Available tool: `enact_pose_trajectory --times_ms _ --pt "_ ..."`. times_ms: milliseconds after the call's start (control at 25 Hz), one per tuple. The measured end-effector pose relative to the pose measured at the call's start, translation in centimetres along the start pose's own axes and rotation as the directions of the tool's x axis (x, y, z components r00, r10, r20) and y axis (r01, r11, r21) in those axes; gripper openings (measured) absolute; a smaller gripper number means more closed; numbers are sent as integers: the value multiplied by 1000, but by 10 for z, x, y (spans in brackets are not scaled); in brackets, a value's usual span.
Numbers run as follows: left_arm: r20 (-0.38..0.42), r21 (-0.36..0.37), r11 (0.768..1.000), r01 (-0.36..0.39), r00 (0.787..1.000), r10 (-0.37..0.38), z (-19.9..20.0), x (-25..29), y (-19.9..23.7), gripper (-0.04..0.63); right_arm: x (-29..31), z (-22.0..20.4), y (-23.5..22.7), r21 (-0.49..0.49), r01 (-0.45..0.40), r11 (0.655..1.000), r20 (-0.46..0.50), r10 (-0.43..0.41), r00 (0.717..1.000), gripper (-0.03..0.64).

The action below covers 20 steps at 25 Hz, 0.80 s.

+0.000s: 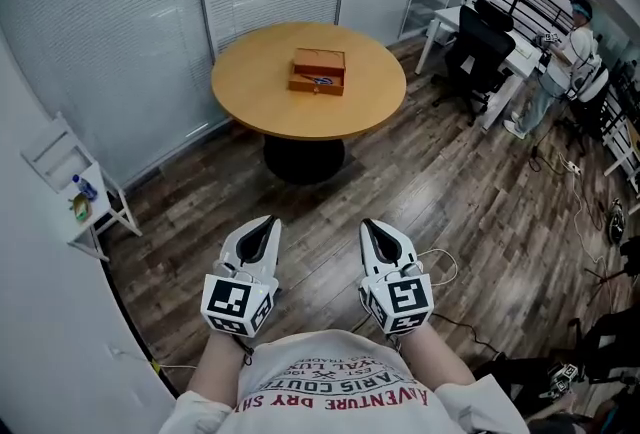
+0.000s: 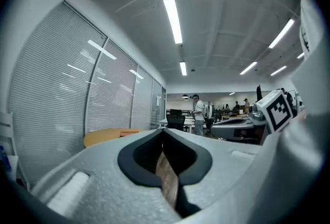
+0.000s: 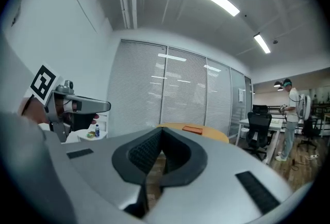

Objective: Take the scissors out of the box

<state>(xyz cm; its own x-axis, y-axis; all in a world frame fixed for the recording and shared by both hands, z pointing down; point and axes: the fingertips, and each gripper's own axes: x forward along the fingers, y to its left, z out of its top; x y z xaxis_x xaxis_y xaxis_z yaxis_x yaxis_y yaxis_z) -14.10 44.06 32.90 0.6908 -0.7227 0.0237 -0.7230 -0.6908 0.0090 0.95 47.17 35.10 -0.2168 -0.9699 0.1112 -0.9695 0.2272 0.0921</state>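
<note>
A small wooden box (image 1: 318,72) sits near the middle of a round wooden table (image 1: 260,87), several steps ahead of me. A dark bluish shape shows in the box's front part, too small to tell as scissors. My left gripper (image 1: 262,225) and right gripper (image 1: 375,227) are held side by side close to my body, far from the table, both shut and empty. In the left gripper view the jaw tips (image 2: 164,132) meet, with the table (image 2: 103,136) low beyond them. In the right gripper view the tips (image 3: 161,132) meet below the box (image 3: 191,129).
Wooden floor lies between me and the table. A white shelf (image 1: 75,192) with a bottle stands at the left wall. Glass walls with blinds run behind the table. Black office chairs (image 1: 480,47), desks and a standing person (image 1: 575,42) are at the back right; cables (image 1: 590,222) lie on the floor.
</note>
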Motion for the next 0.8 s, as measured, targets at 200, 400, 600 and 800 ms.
enact_pose_trajectory --times_ms 200,400,600,800 --pt "-18 12 1000 17 1000 -17 -10 -11 21 9 11 -5 25 -7 9 1000 -14 -9 1000 8" --pt "-31 -6 1000 6 1000 -6 -19 -30 50 9 21 -15 51 -27 22 999 -57 -23 998 8" --pt "-33 -20 1000 -14 999 14 -28 -34 74 9 40 -22 64 -19 9 1000 -77 -10 997 8" --pt "-44 -23 999 -37 998 36 -35 -22 81 9 62 -26 56 -13 -20 1000 -76 19 997 8"
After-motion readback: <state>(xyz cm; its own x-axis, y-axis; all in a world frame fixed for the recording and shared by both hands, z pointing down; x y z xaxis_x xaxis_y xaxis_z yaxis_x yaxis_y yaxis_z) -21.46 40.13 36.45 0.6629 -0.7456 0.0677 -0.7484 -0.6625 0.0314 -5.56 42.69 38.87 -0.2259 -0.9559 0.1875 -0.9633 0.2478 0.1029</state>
